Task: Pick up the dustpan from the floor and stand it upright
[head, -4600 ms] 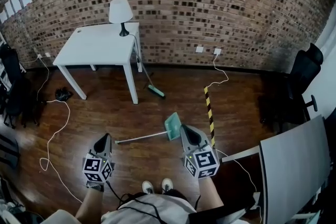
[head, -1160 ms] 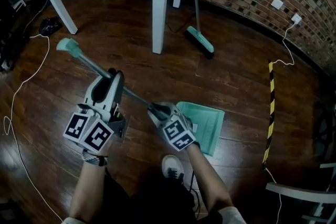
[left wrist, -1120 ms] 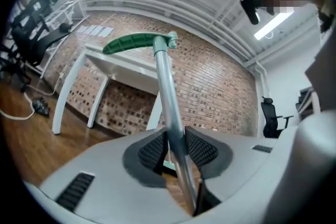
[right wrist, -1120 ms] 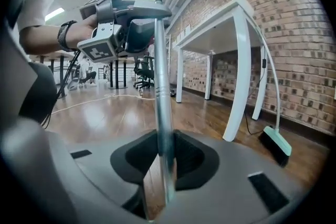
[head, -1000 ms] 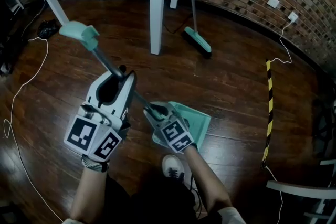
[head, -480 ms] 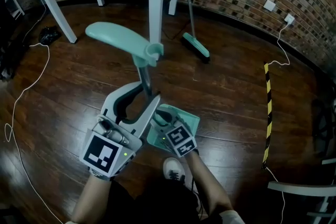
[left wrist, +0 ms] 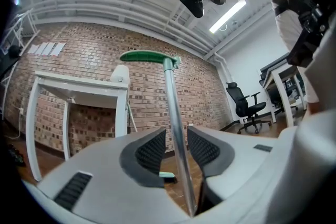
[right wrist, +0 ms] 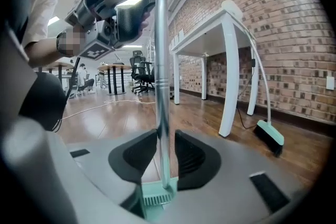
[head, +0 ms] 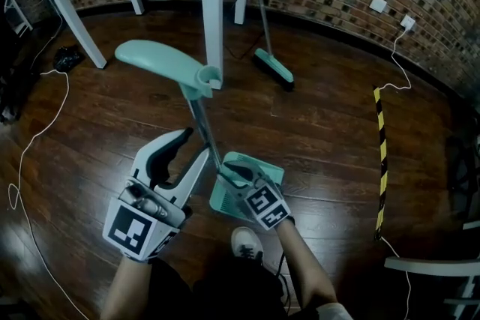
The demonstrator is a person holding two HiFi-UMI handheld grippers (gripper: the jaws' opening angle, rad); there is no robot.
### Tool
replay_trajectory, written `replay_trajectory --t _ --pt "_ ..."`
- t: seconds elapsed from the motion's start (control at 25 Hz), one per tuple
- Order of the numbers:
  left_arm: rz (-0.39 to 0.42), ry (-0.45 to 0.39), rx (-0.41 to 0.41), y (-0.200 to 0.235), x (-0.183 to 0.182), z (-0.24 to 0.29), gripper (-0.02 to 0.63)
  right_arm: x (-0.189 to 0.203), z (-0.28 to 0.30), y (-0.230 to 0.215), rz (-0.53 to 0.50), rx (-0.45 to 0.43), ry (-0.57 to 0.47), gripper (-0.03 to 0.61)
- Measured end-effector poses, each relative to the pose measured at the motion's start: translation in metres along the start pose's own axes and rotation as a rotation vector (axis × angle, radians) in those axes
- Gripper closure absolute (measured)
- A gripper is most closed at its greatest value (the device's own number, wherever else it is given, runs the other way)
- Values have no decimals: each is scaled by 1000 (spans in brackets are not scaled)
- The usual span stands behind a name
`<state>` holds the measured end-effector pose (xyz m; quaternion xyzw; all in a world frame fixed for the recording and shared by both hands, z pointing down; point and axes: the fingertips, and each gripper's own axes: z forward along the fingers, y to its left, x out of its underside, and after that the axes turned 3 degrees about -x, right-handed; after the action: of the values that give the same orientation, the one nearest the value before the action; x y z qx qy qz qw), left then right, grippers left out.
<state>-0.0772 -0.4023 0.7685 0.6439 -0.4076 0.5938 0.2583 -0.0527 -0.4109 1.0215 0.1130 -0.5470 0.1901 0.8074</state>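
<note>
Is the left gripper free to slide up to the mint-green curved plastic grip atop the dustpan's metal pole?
Probably yes: the left gripper has its jaws apart around the metal pole, which runs bare up to the mint-green grip.

Open wooden floor (head: 337,124) lies right of the upright dustpan (head: 259,163), as far as the striped tape (head: 380,154). Behind its handle top the white counter leg (head: 211,11) stands close, with a broom (head: 274,65) leaning just beyond. A white cable (head: 31,140) trails across the floor at left. A shoe (head: 246,242) sits just beside the pan.
</note>
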Motion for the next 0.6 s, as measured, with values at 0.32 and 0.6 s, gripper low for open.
replay_trajectory --t 0.32,0.6 --pt "-19 93 -144 31 12 -12 600 -35 -82 -58 53 234 -98 564" --pt "-80 201 -149 52 -69 -18 620 -177 -197 -66 71 408 -159 594"
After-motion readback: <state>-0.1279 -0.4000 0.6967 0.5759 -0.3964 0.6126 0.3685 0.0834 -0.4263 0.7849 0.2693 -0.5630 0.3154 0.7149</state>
